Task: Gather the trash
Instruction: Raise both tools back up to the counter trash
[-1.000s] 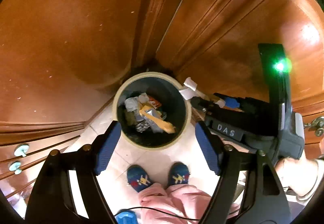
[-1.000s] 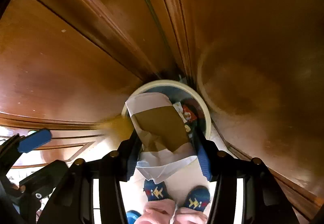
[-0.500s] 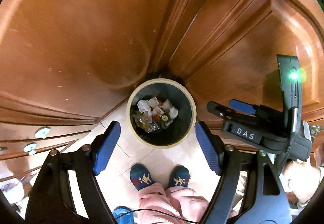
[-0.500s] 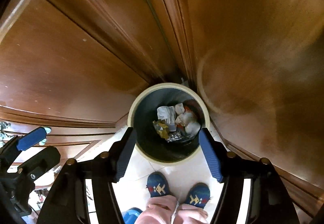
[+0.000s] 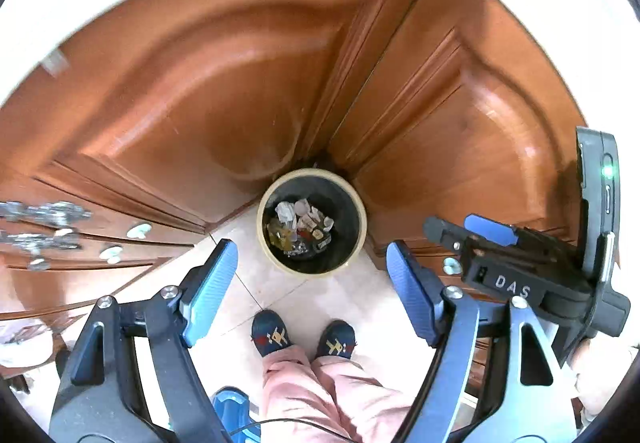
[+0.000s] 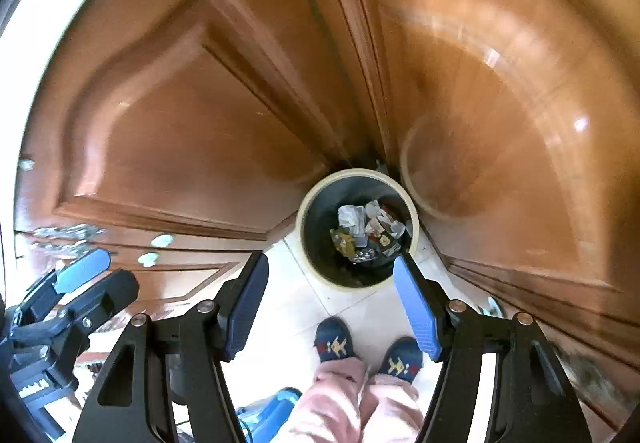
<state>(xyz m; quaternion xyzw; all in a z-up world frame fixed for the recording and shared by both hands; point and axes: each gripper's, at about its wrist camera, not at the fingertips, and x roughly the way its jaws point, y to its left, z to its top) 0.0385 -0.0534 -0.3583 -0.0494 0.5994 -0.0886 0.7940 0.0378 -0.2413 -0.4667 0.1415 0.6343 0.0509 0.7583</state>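
Released paper now in bin [image 6: 357, 229]; both grippers [image 5: 310, 275] [image 6: 330, 293] wide, empty.

Bright overexposed rim, glare on wood doors [image 6: 500, 91], motion blur, fisheye warping.

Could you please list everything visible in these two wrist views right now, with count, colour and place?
Bin: one, cream rim, dark inside, on the floor in the cabinet corner.
Trash: several crumpled pieces, white, yellow, red, inside the bin.
Cabinet doors: two, reddish-brown wood, meeting behind the bin.
Drawer knobs: two, pale, lower left.
Floor tiles: cream.
Slippers: two, navy, patterned.
Trousers: pink.
Left gripper: open, empty.
Right gripper: open, empty.
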